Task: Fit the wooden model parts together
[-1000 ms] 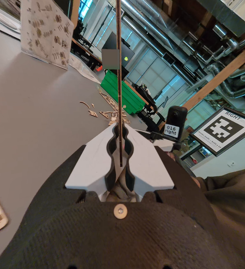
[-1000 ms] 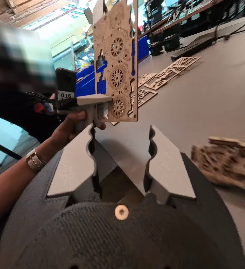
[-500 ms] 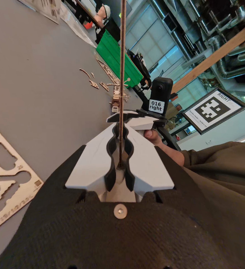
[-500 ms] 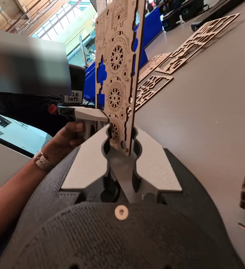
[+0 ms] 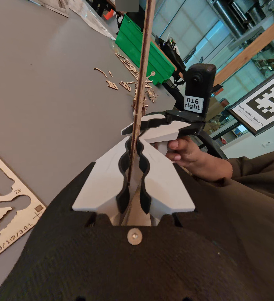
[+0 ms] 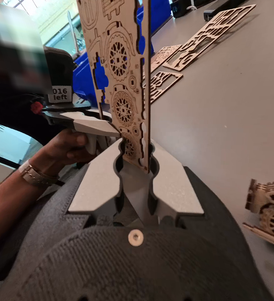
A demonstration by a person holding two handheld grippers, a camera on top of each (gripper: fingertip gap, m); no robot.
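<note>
The wooden sheet (image 6: 124, 91) is held upright above the grey table (image 6: 222, 114), clamped at its lower edge by the left gripper (image 5: 133, 147), presumably so a wheel piece can be worked free. The right gripper (image 6: 137, 149) has its fingers closed around the sheet's bottom corner. Both grippers point upward along the sheet, meeting at right angles, each held in a hand (image 6: 64, 151).

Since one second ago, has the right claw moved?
Yes. The right claw has closed in on the upright wooden sheet and now straddles its bottom edge; the gray table lies beyond.
</note>
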